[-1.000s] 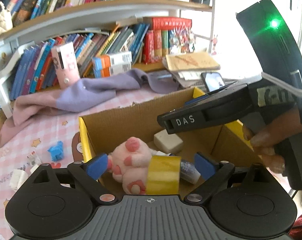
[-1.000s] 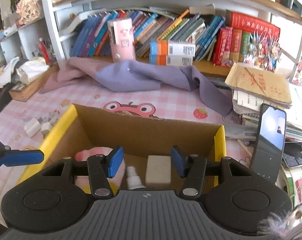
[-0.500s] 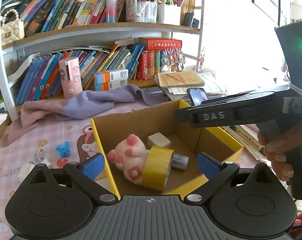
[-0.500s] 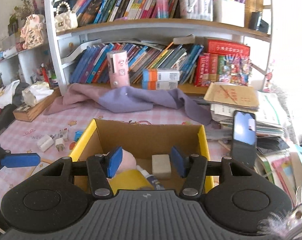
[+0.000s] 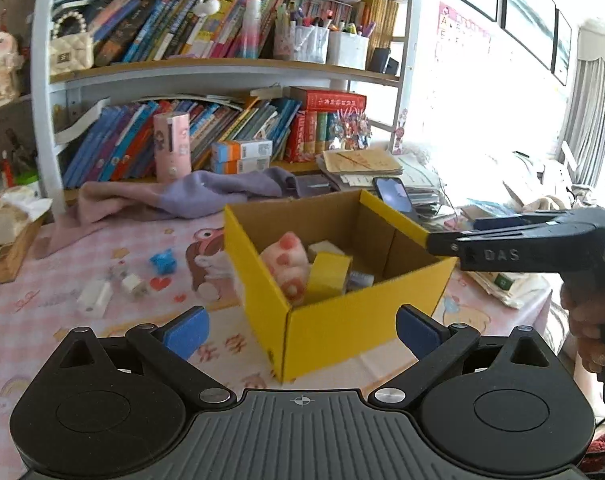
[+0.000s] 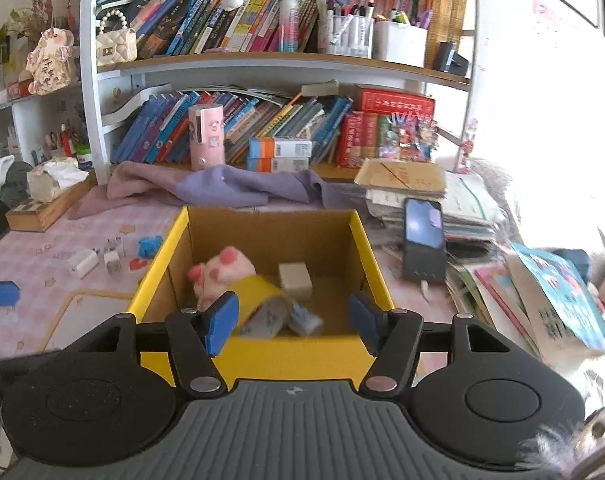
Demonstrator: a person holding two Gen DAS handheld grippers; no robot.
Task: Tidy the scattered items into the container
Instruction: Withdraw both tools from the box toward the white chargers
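A yellow cardboard box [image 5: 342, 320] [image 6: 262, 354] stands on the pink checked table. Inside lie a pink plush toy [image 5: 286, 258] [image 6: 222, 268], a yellow tape roll [image 5: 328, 276], a small bottle [image 6: 268, 318] and a white eraser block [image 6: 295, 275]. A blue toy [image 5: 163, 263] [image 6: 149, 245] and small white chargers [image 5: 96, 298] [image 6: 82, 263] lie on the table left of the box. My left gripper [image 5: 302, 330] is open and empty, in front of the box. My right gripper [image 6: 293, 316] is open and empty, over the box's near edge.
A purple cloth [image 6: 222, 188] lies behind the box below the bookshelf. A phone [image 6: 422, 240] leans on stacked papers and books to the right. A wooden tissue box [image 6: 46, 200] sits at the far left. The right gripper's body [image 5: 542, 244] reaches in from the right.
Both grippers have pulled back and up from the box, so the whole box and the table around it now show. Both stay open and empty.
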